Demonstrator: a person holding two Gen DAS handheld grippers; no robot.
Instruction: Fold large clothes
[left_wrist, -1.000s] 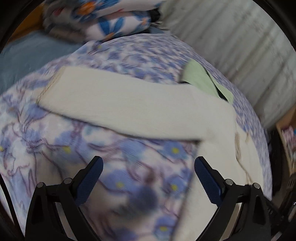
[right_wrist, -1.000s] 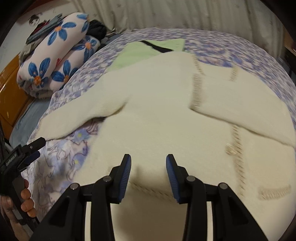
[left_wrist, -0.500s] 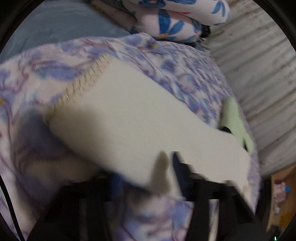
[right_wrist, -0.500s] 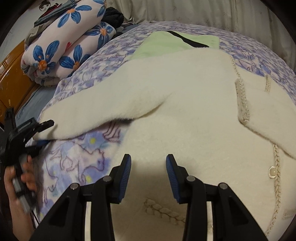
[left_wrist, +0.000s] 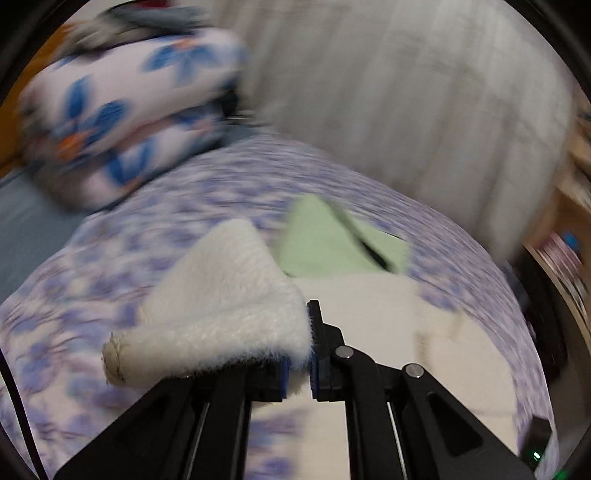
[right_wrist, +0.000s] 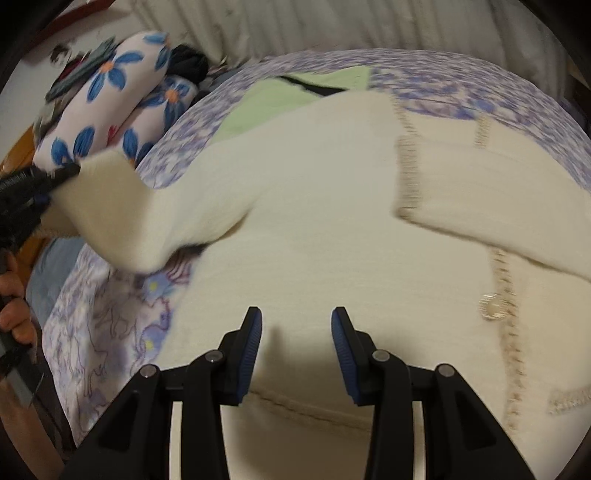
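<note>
At the far left of the right wrist view, a person's hand (right_wrist: 14, 310) was seen gripping the handle of the left gripper (right_wrist: 55, 177), whose jaws had just been closing and were clamped together on the cuff end of the cream sweater's sleeve (right_wrist: 122, 218), which was lifted clear of the bedspread (right_wrist: 107, 332). In the left wrist view the same grip was shown close up: the fluffy sleeve (left_wrist: 225, 306) was pinched between the blue pads of the left gripper (left_wrist: 297, 354) and draped over its left finger, with the stitched cuff edge (left_wrist: 112, 360) hanging at the lower left. Behind the raised sleeve, a folded quilt with blue flowers (right_wrist: 110, 103) was stacked at the head of the bed, with a dark item just beside it that could not be made out. A pale green garment (right_wrist: 280, 99) was spread further along the purple floral bedspread, partly covered by the sweater's upper edge. The cream sweater (right_wrist: 314, 229) itself was laid flat across the middle of the bed, its other sleeve (right_wrist: 491, 199) folded across the body at the right, edged with beige stitching, and a round button (right_wrist: 491, 308) was visible on the front placket below it. The right gripper (right_wrist: 295, 332) was held above the sweater's lower part with its jaws apart and nothing between them. A pleated pale curtain (right_wrist: 369, 26) was hung along the far side of the bed.
</note>
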